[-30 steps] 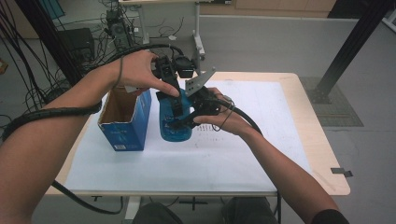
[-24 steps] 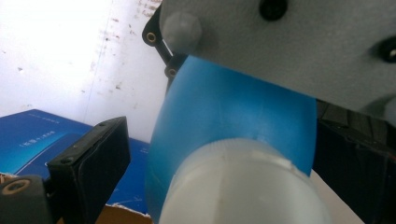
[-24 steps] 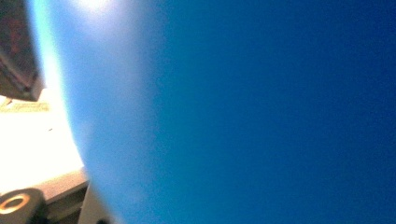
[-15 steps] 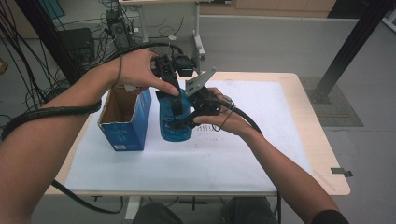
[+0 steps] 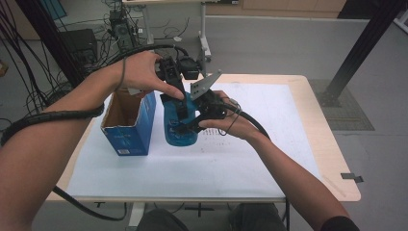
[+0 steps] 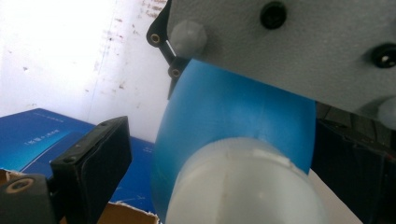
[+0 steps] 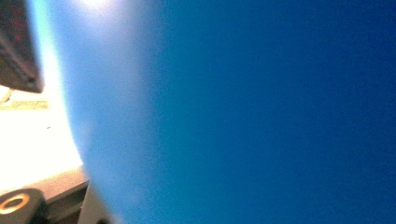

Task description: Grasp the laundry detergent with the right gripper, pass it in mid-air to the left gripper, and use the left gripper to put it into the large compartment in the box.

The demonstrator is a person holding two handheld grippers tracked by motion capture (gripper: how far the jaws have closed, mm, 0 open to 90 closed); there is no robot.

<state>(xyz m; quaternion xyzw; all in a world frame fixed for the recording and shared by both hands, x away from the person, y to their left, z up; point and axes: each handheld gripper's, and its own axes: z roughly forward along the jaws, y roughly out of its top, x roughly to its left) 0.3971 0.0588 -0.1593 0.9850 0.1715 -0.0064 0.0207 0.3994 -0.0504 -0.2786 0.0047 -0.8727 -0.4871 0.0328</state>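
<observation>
High view: a box (image 5: 129,126) stands open just left of both tongs, and between them a blue bottle (image 5: 179,126) stands upright on the counter (image 5: 269,159). The left tongs (image 5: 174,91) sit over its white cap (image 6: 243,186); whether they pinch it I cannot tell, one jaw being cut off. The right tongs (image 5: 192,122) are clenched on the bottle's body. This looks like uncapping: next, twist the cap while the body is held firm. The box's inside is hidden.
</observation>
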